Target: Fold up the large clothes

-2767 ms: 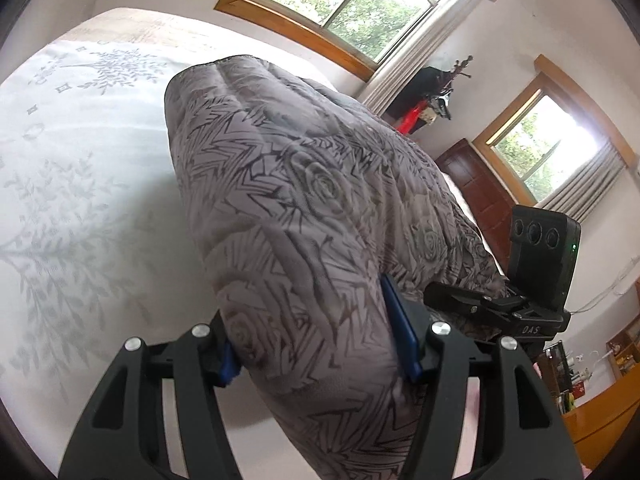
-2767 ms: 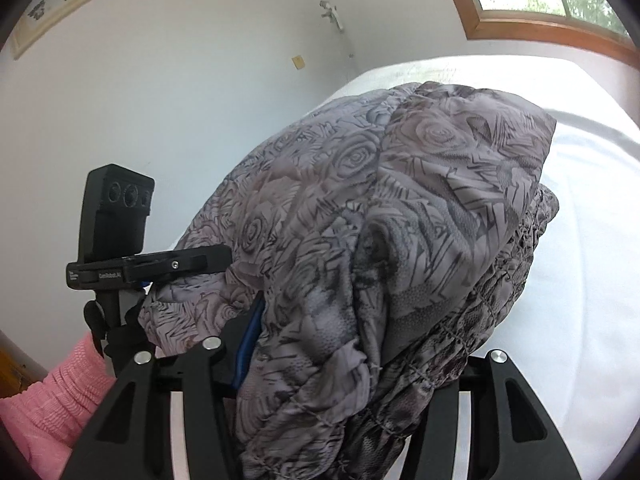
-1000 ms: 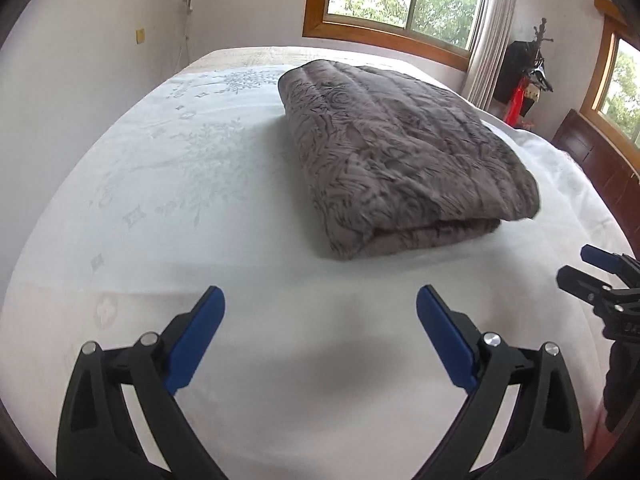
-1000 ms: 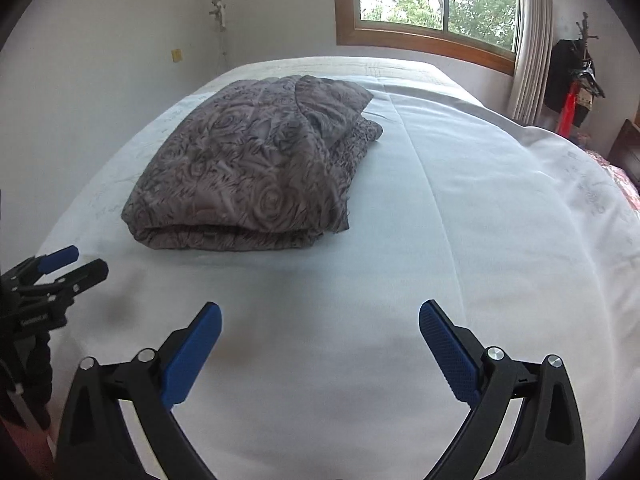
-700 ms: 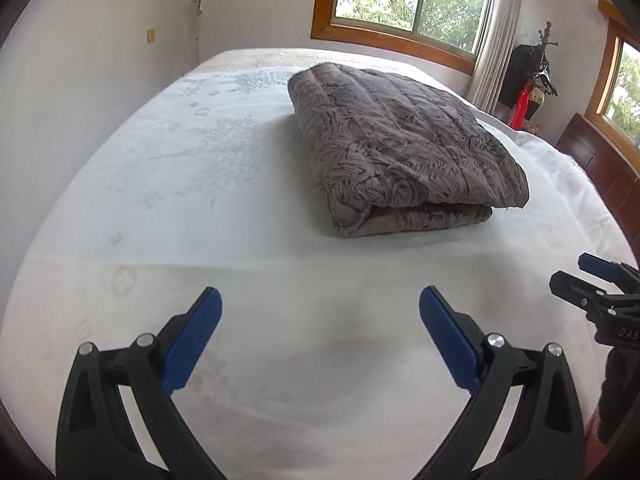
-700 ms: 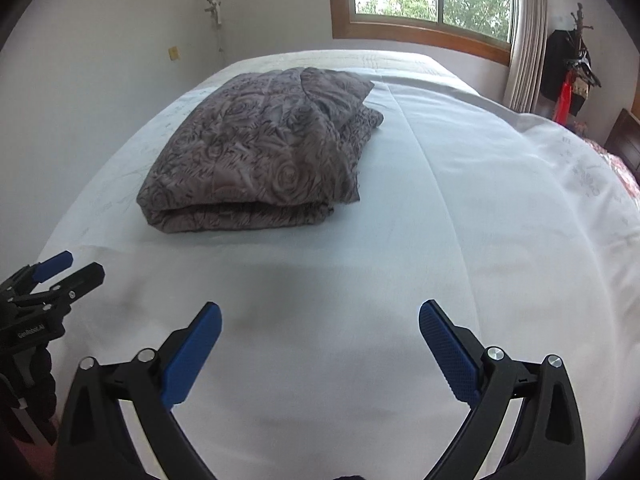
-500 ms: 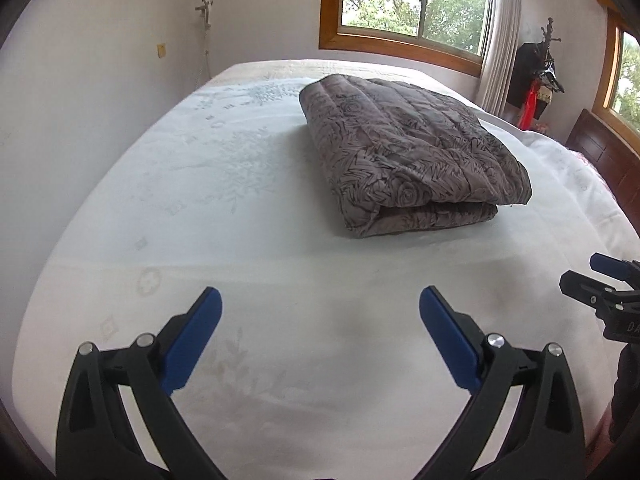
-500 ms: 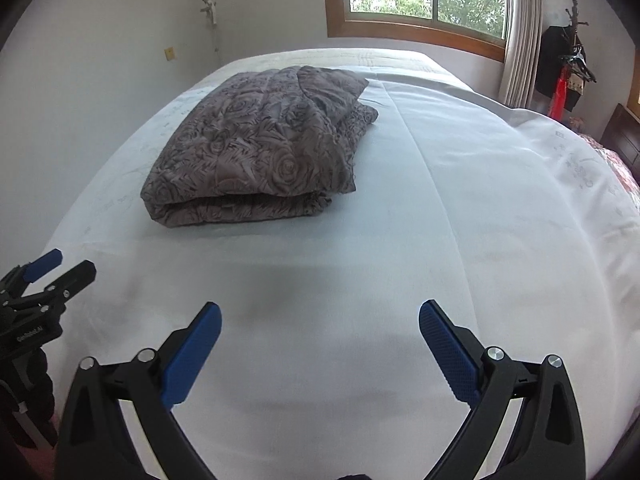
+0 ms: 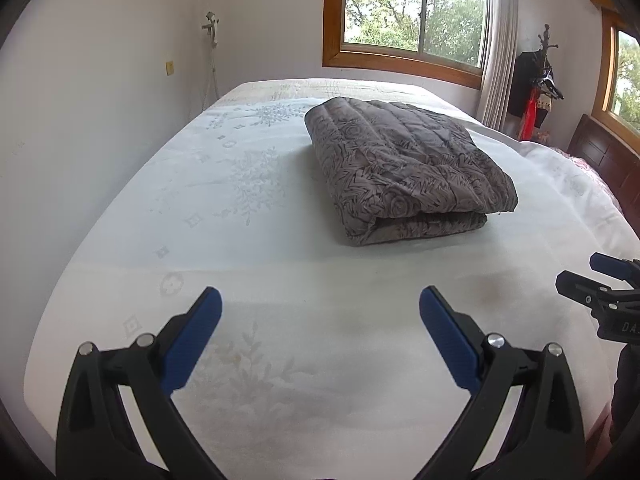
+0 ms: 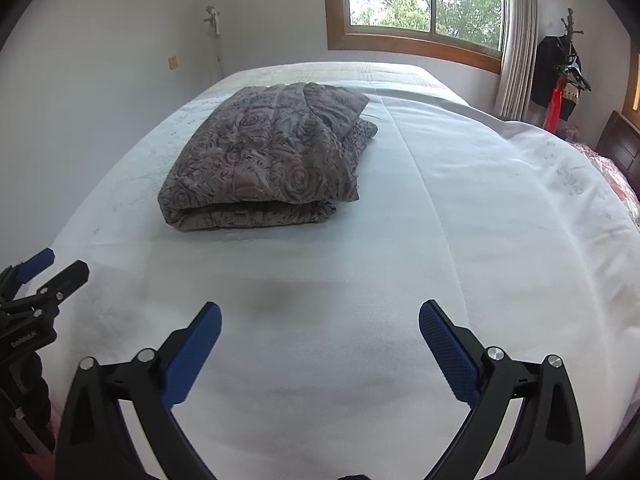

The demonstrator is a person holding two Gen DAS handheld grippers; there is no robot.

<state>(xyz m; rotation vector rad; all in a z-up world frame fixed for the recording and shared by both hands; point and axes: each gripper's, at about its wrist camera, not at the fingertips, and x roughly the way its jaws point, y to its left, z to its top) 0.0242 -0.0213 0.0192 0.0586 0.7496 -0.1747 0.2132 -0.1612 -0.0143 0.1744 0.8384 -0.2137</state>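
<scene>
A grey rose-patterned quilted garment lies folded flat mid-bed, fold edge facing both tongs. Left tongs and right tongs gape empty, well short of it.

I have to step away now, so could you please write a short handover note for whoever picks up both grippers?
Left gripper: open, empty, over the near part of the bed.
Right gripper: open, empty, alongside it.
The grey quilted garment lies folded in a compact stack on the white bedcover, clear of both grippers.
Done: folding looks complete.
Left: perhaps tidy the loose far corner; no other garment in view.
</scene>
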